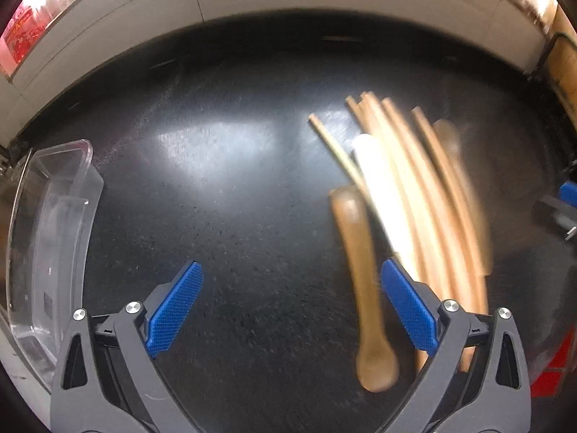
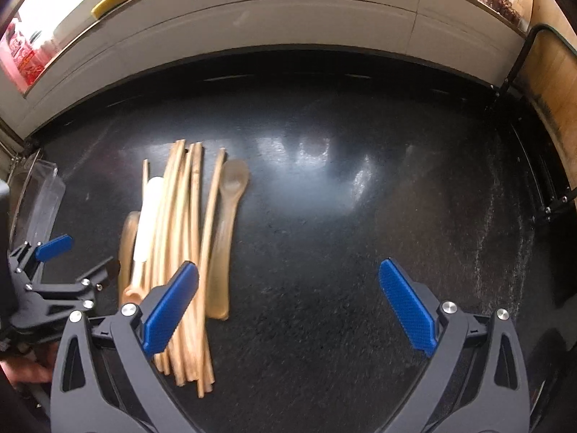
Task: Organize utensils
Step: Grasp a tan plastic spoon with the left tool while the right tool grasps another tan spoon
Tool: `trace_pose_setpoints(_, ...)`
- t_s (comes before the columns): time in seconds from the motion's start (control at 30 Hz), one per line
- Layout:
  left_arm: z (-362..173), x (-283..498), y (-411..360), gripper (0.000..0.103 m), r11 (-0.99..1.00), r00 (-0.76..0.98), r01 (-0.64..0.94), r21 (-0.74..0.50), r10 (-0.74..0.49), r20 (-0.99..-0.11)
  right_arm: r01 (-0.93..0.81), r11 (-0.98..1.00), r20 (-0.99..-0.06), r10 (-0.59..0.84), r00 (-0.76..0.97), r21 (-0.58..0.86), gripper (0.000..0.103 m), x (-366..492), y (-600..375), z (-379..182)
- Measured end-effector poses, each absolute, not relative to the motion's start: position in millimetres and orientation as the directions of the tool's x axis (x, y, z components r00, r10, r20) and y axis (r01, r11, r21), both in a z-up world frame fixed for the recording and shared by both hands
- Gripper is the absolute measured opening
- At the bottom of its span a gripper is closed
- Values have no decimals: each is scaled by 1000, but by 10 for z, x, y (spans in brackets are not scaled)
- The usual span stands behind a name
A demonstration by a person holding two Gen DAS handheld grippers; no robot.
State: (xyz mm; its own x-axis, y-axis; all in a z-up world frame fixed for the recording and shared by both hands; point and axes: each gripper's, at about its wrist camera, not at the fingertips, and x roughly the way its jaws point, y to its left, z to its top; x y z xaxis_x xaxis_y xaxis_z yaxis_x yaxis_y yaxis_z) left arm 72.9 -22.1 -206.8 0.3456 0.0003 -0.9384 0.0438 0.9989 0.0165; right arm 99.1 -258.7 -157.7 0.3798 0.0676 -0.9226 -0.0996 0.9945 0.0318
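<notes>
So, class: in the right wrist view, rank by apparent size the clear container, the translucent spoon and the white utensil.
Largest to smallest:
1. Translucent spoon
2. White utensil
3. Clear container, partly cut off at the edge, so unsure.

dim, backlit | glare patches on black counter [image 2: 324, 252] | left view motion-blurred | fisheye-bent edges

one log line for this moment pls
stage: pre-grasp | left gripper: open, empty | right gripper: open, empty | chopsticks and spoons: piled on black counter | clear container: far left
</notes>
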Motion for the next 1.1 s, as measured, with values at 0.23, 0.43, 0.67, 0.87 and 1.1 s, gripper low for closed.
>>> trace_pose_setpoints(0.23, -2162, 781, -241, 97, 997, 412, 73, 26, -7, -911, -141, 990, -940, 62, 335, 15, 97, 1221, -2452, -1873)
trace_pose_setpoints(0.43, -2250, 729, -117, 97, 998, 435, 69, 12, -19, -900, -157, 988, -951, 41, 306, -8, 97, 1299, -2313, -2037)
trace_pose_setpoints(0.67, -2253, 640, -162, 97, 998, 477, 56, 12, -16, -879, -158, 987, -954, 72, 292, 27, 94, 1351, -2293, -2167)
trace_pose_setpoints(0.87, -2260, 590, -155, 97, 999, 492, 29, 19, 3, -870, -187, 982, -948, 46, 316, -14, 90, 1296, -2244, -2196)
trace_pose_setpoints(1.1, -2209, 466, -231, 62, 996, 525, 92, 19, -33, -850, -268, 963, -940, 97, 328, 6, 28, 1162, -2163, -2099)
